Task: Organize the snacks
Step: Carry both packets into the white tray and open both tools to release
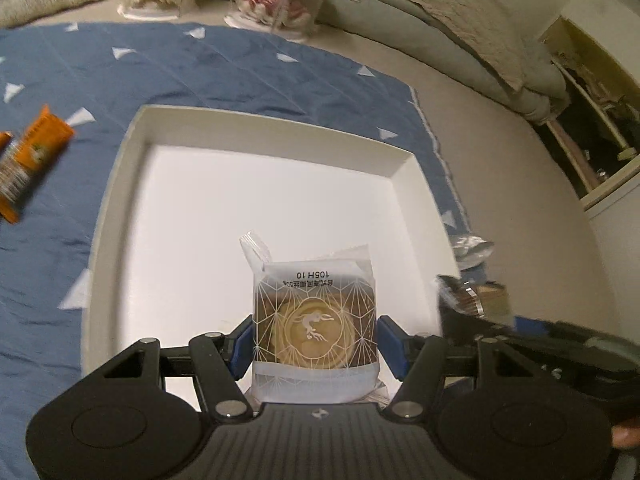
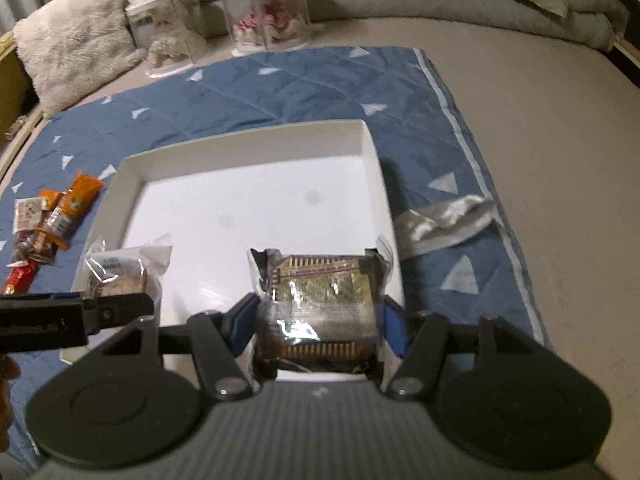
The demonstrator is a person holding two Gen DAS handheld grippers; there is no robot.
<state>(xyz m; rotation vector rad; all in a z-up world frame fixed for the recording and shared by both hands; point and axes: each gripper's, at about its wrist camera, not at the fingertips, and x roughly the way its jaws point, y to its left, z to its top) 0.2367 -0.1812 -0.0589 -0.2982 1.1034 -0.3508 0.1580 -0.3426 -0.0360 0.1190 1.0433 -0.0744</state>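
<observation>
A white shallow box (image 1: pixel 272 142) lies on a blue quilt; it also shows in the right wrist view (image 2: pixel 376 168). My left gripper (image 1: pixel 315 340) is shut on a clear-wrapped mooncake pack (image 1: pixel 316 320) with a white rabbit print, held over the box's near part. My right gripper (image 2: pixel 316 320) is shut on a dark and gold wrapped snack (image 2: pixel 320 300), held over the box's near right corner. The left gripper and its pack (image 2: pixel 116 276) show at the left of the right wrist view. Orange and red snack packs (image 2: pixel 52 220) lie on the quilt left of the box, one (image 1: pixel 28 160) in the left wrist view.
A crumpled silver wrapper (image 2: pixel 444 220) lies on the quilt right of the box. Clear display cases (image 2: pixel 264 8) with dolls and a fluffy pillow (image 2: pixel 72 36) stand at the back. A folded grey duvet (image 1: pixel 460 40) lies at the back right. Shelving (image 1: pixel 592 132) is at the right.
</observation>
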